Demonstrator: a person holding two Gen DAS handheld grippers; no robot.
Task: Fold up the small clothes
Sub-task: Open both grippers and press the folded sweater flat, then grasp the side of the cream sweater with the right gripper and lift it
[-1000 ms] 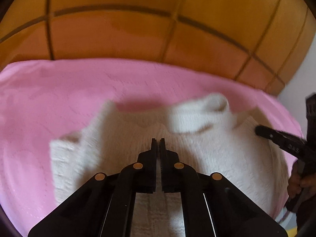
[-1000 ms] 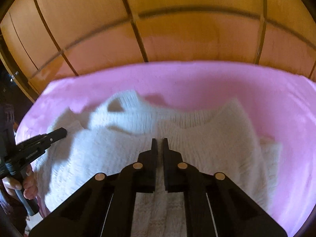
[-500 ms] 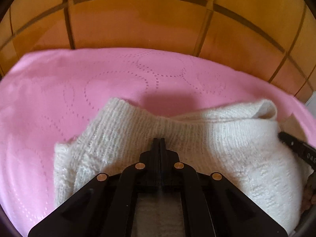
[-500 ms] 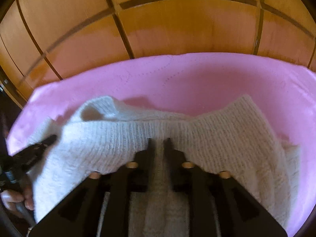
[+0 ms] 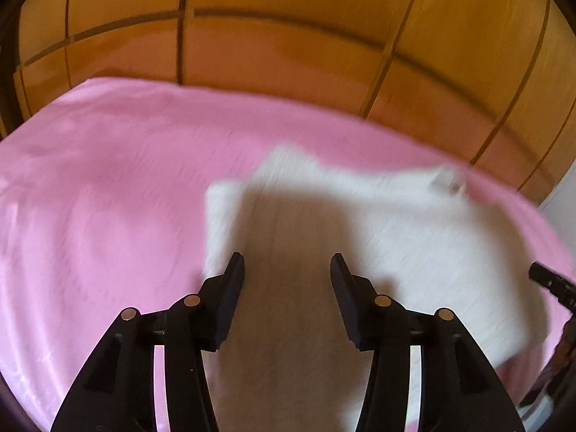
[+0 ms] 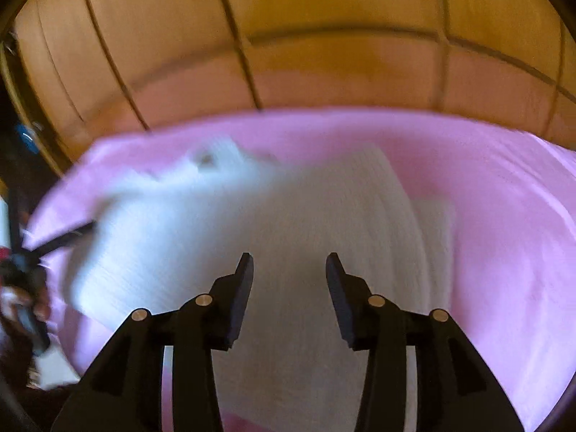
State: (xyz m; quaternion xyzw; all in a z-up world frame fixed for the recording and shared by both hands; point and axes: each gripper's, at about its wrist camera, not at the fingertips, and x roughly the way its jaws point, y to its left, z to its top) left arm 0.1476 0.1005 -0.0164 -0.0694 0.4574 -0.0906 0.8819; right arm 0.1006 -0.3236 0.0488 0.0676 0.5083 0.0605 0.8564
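Both claws were clamped on the white sweater (image 5: 360, 223) before; now the left claw (image 5: 287, 266) and right claw (image 6: 289, 264) have just opened, and the sweater lies released on the pink cover (image 5: 108, 198).

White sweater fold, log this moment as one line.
left gripper: just opened, empty | right gripper: just opened, empty | white sweater: folded on pink sheet

The left gripper (image 5: 287, 265), jaws just opened and empty, hung above the blurred white knitted garment (image 5: 378, 230) on the pink bedspread (image 5: 108, 187); the right gripper's tip (image 5: 550, 280) showed at three o'clock.
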